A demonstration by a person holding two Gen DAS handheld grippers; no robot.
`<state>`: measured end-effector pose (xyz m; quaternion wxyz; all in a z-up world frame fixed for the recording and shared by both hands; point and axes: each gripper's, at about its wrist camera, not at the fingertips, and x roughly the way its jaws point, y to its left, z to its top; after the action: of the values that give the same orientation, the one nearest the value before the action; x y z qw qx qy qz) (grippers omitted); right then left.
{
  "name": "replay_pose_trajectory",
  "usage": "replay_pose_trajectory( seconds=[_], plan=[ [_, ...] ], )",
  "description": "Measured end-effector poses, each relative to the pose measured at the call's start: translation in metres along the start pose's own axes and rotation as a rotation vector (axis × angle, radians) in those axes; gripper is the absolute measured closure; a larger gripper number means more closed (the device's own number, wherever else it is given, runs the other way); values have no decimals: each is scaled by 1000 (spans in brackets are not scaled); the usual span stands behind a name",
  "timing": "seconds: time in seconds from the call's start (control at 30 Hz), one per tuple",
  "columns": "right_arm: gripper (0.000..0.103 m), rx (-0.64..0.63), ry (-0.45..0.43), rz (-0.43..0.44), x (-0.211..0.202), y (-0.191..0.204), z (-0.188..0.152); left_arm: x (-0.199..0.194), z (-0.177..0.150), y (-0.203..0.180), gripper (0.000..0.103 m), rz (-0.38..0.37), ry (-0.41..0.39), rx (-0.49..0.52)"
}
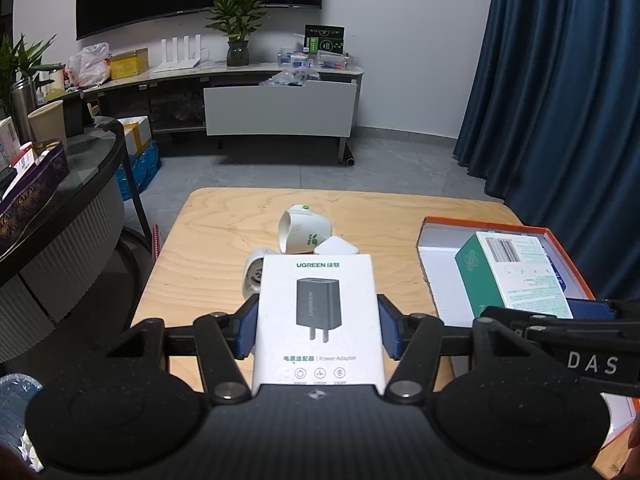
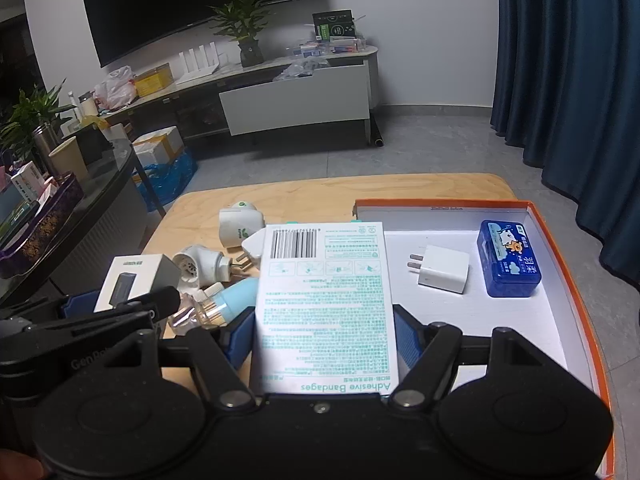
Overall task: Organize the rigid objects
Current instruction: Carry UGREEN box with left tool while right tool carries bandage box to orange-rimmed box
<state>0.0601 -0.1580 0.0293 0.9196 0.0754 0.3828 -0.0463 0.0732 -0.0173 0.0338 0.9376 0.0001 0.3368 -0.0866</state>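
Cardboard, thin and light: both held items are small retail cartons, stiff across their faces but easily dented at corners if squeezed hard.

Left gripper (image 1: pixel 318 330) is closed on the UGREEN power adapter box (image 1: pixel 316 320), blue pads pressing its two long side edges about midway along, printed face up. The box hangs over the near part of the wooden table (image 1: pixel 208 248), left of the tray. Grip looks square and secure; contents probably give it some heft at the centre, so a mid-length hold is a sound choice.

Right gripper (image 2: pixel 324 338) is clamped on the adhesive bandages box (image 2: pixel 324 300), pads on its long sides, barcode end pointing away. Jaws stand wide because the carton is wide. It sits over the tray's left wall, half above the table. Likely very light, nearly hollow; sides may bow under pressure, so gentle force only.

Orange-rimmed tray (image 2: pixel 560 240), white inside, lies along the table's right edge. Already inside: white plug charger (image 2: pixel 442 274) and blue tissue pack (image 2: pixel 508 264), side by side toward the far right corner, well apart from the near wall.

Loose on the table, left of the tray: white plug-in vaporizers (image 2: pixel 240 226), a small refill bottle (image 2: pixel 216 304). Those are rounded, smooth plastic, slippery; best pinched across flat flanks.
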Motion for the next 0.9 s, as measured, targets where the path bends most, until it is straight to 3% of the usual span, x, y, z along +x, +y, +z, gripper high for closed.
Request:
replay_pose_trajectory(
  seconds=[0.9],
  plan=[
    [19, 45, -17, -29, -12, -34, -2, 3, 2, -22, 43, -44, 7, 26]
  ],
)
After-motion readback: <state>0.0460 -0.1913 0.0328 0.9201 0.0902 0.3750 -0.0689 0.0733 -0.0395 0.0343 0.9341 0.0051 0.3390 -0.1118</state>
